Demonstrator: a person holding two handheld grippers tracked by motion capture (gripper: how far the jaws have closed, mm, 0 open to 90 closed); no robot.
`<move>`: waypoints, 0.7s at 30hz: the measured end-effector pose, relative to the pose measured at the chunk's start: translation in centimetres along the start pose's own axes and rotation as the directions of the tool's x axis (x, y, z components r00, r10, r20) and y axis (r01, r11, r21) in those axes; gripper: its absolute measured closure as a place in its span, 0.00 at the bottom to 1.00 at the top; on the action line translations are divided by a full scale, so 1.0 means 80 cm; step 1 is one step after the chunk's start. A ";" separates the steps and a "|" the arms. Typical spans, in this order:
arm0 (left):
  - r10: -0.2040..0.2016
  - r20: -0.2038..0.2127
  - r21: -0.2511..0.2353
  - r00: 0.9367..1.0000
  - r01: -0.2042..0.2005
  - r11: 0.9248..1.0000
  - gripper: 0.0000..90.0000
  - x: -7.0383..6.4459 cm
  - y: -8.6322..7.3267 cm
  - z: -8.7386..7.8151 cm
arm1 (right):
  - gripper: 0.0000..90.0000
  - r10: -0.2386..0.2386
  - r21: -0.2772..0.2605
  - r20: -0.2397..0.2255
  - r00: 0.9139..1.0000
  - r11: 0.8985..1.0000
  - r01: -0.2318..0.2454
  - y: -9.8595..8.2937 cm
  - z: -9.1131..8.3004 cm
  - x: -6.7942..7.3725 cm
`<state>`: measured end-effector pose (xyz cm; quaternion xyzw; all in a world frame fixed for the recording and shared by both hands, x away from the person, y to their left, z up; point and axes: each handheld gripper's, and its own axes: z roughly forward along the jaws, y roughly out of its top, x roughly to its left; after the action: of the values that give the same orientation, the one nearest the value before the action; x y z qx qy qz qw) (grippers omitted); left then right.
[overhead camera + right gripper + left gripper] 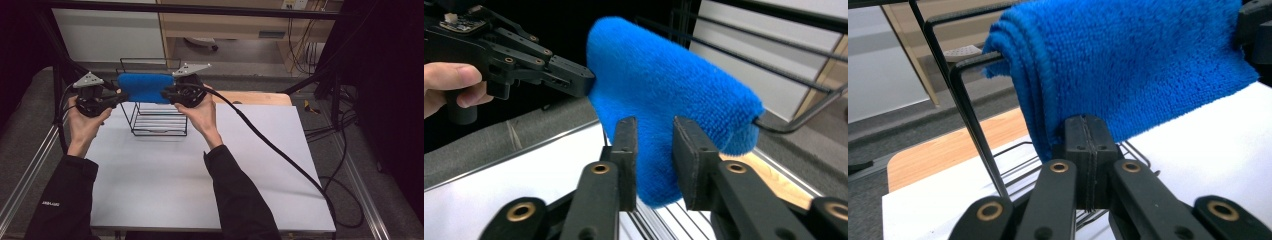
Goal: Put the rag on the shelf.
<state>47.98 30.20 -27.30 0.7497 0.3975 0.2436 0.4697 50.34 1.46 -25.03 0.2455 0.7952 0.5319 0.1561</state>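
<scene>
Cloth [145,87], blue and folded in several layers, hangs over the top bar of a black wire rack [159,125] standing near the far edge of the white table [200,180], toward its far left corner. At the cloth's left end, the left gripper [120,95] has its jaws pressed fully together; in the left gripper view the closed tips sit against the lower hem of the cloth [1128,65], though whether any fabric is pinched between them cannot be told. At the cloth's right end, the right gripper [165,93] stands with its jaws parted, and in the right gripper view the lower edge of the cloth [659,100] lies in the gap between them, unclamped. Table surface is plain white, laid over a wooden top [255,97] showing at the far edge. Grey padding borders both sides. Cables [310,50] hang at the far right, and a pale cabinet [107,32] stands beyond the table.
</scene>
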 end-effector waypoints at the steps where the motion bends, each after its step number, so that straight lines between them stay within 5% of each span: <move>1: -0.001 0.000 0.000 1.000 0.001 1.000 1.00 0.000 -0.001 0.001 | 0.89 0.010 0.013 0.005 1.000 1.000 -0.010 -0.002 0.002 -0.002; 4: 0.000 -0.001 0.001 1.000 0.000 1.000 1.00 0.000 -0.004 0.005 | 0.98 0.029 0.036 0.016 0.999 0.999 -0.030 -0.010 0.006 -0.005; 10: 0.000 -0.003 -0.010 1.000 0.000 1.000 1.00 0.000 -0.007 0.010 | 0.99 0.037 0.033 0.049 0.998 0.999 -0.039 -0.023 0.013 -0.013; 21: -0.017 0.021 -0.026 1.000 0.017 1.000 0.90 -0.007 -0.010 -0.005 | 0.76 0.026 -0.035 0.029 0.999 0.999 -0.025 -0.026 -0.016 -0.008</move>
<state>47.09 30.14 -27.81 0.7427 0.3958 0.2370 0.4854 49.77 -0.55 -26.50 0.2609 0.7802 0.5439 0.1654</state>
